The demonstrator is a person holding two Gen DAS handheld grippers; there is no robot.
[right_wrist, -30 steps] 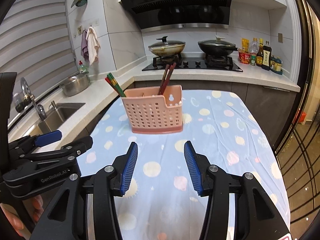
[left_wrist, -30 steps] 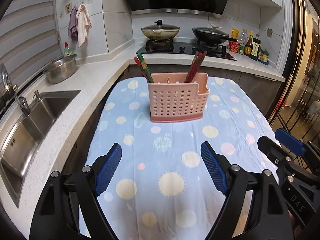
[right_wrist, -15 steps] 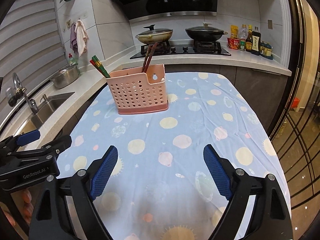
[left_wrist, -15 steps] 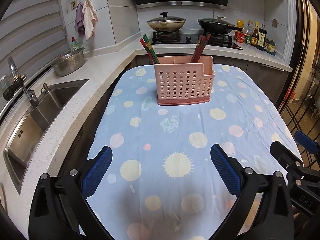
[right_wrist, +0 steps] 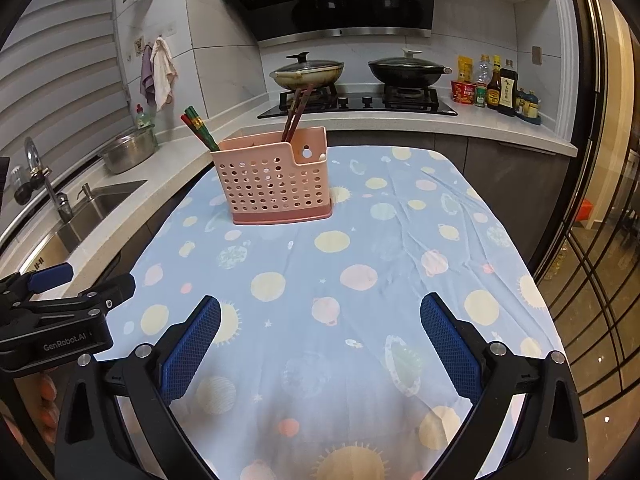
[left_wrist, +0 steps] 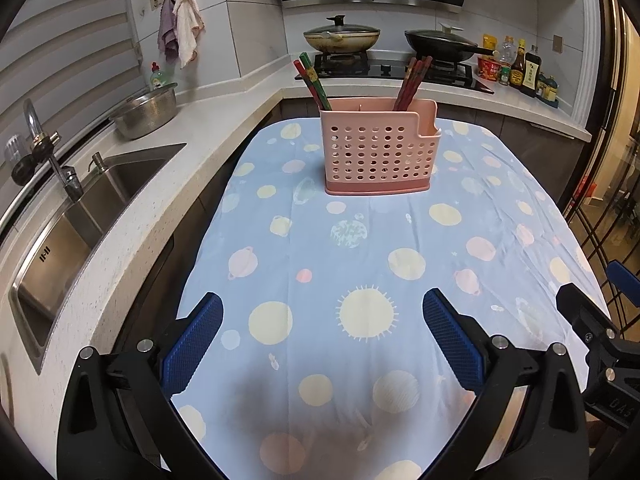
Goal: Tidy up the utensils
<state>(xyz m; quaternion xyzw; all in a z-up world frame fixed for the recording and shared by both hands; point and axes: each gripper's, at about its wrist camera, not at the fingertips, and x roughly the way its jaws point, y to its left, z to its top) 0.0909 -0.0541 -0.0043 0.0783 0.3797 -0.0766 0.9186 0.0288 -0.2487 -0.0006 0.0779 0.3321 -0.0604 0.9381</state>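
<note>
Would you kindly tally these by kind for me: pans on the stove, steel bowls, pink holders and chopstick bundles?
Pans: 2
Steel bowls: 1
Holders: 1
Chopstick bundles: 2
Total: 6

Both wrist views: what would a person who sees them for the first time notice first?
The pink perforated utensil holder stands out first, upright on the far half of the blue planet-print tablecloth. Red-and-green chopsticks lean from its left end, dark red chopsticks from its right. Near the camera, the left gripper and right gripper hang wide open and empty.
</note>
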